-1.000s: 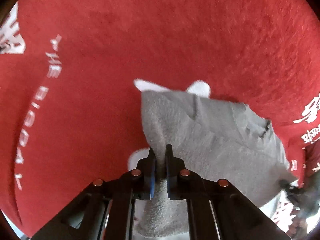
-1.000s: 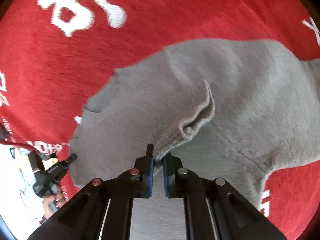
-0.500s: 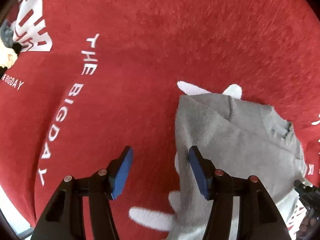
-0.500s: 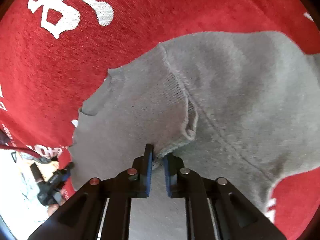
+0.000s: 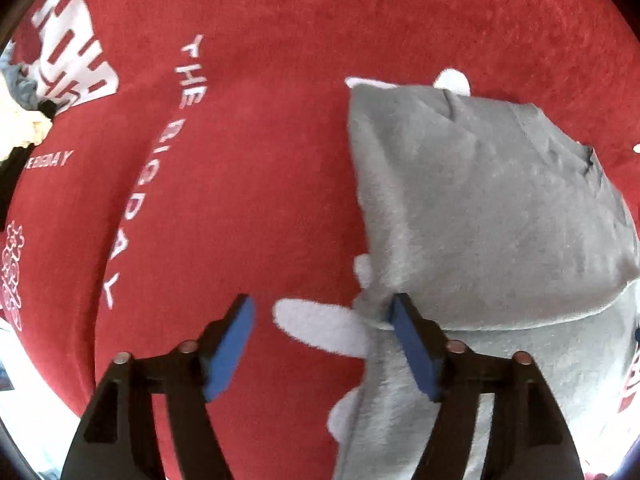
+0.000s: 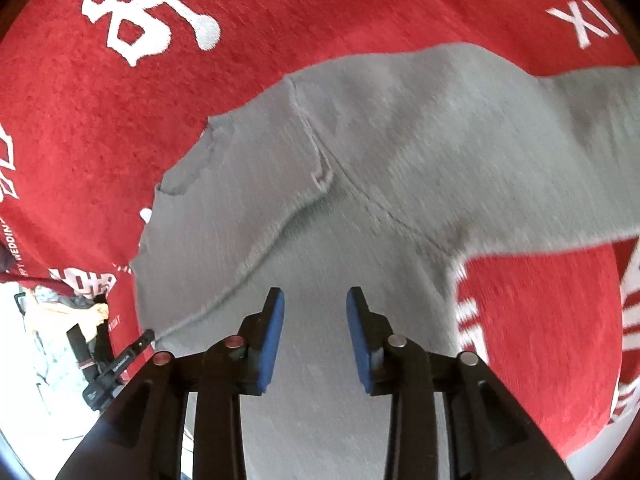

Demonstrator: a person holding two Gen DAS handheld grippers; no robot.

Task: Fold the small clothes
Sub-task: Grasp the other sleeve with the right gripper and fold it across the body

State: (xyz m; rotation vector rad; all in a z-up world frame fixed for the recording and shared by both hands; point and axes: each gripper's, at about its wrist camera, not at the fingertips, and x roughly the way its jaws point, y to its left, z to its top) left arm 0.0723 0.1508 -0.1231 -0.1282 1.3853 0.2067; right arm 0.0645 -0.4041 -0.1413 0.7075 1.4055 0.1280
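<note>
A small grey knit garment lies on a red cloth with white lettering. In the left wrist view it fills the right half, folded over itself, its near edge by my right finger pad. My left gripper is open and empty, just left of the garment's edge over the red cloth. In the right wrist view the garment spreads across the middle, a sleeve running off to the right. My right gripper is open and empty, directly above the grey fabric.
The red cloth covers the whole work surface. Its edge drops off at the lower left. The other hand-held gripper shows at the lower left of the right wrist view, beside clutter off the cloth.
Both grippers have let go of the grey garment and opened. The left one opened first and shifted left off the fabric; the right one opened in the last half second, and the fold now lies flat.
</note>
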